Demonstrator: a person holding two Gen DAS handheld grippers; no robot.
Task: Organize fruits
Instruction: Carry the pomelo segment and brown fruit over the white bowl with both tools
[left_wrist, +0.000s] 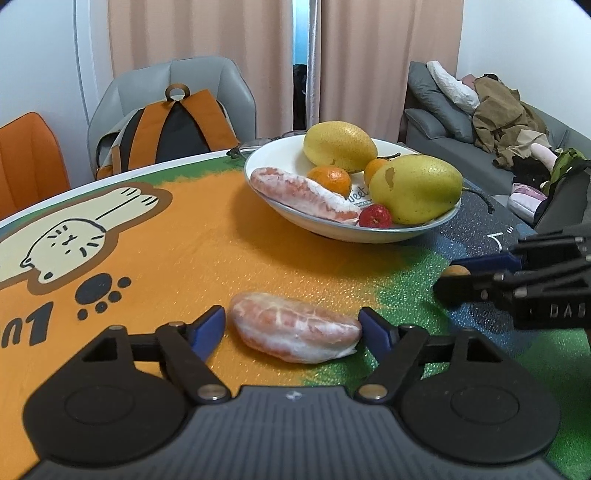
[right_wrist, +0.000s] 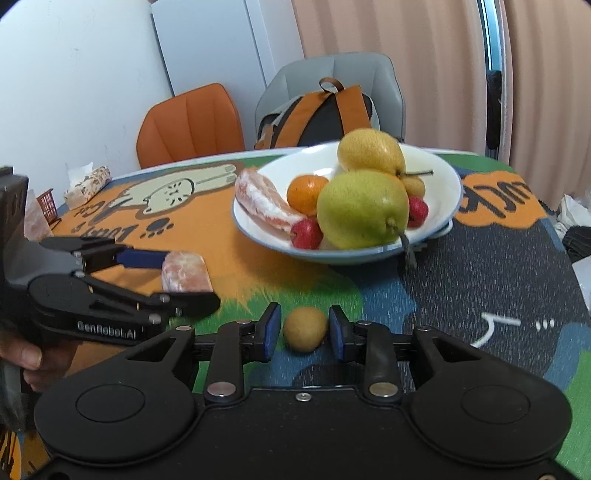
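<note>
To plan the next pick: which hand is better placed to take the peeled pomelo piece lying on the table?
Left. The left fingers stand open on either side of the pomelo piece; the right fingers flank the small brown fruit instead.

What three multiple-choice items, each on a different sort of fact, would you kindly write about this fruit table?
1. How many pears lie in the white bowl? A one; B two; C four.
2. Where is the pomelo segment that is outside the bowl? A on the table mat between the left gripper's fingers; B atop a pear; C under the bowl.
3. How does the right gripper stand to the small brown fruit? A shut on it, lifted; B shut beside it; C open, with the fruit on the mat between its fingers.

Answers: B, two stemmed yellow-green pears show in the bowl; A, the segment rests on the mat between the blue pads; C, a gap shows on each side of the fruit.
</note>
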